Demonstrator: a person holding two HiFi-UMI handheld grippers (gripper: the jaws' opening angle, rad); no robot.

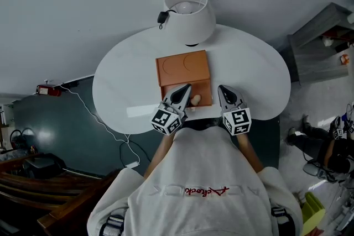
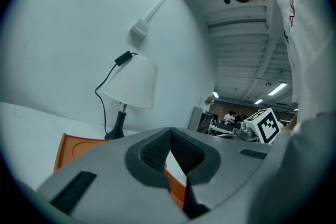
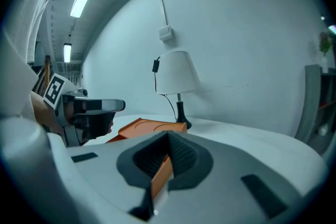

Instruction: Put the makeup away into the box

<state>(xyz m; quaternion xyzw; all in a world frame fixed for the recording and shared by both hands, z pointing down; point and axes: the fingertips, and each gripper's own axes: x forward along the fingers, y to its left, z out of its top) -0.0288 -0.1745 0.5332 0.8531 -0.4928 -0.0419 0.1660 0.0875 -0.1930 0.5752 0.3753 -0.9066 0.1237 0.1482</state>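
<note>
An orange box (image 1: 183, 69) lies open on the white table (image 1: 249, 72), its lid with two round hollows folded back toward the lamp. A small beige makeup piece (image 1: 195, 100) rests at the box's near edge. My left gripper (image 1: 187, 88) is shut and empty, its tip over the near left part of the box, just left of the beige piece. My right gripper (image 1: 220, 88) is shut and empty, just right of the box. In the left gripper view the left gripper (image 2: 170, 131) points level over the box (image 2: 71, 147). In the right gripper view the right gripper (image 3: 169, 136) faces the box (image 3: 149, 126).
A white table lamp (image 1: 189, 11) stands behind the box, its black cord running to a wall socket (image 2: 138, 28). A grey shelf unit (image 1: 323, 36) stands at the right. The table's near edge lies just under both grippers. The left gripper (image 3: 89, 112) shows in the right gripper view.
</note>
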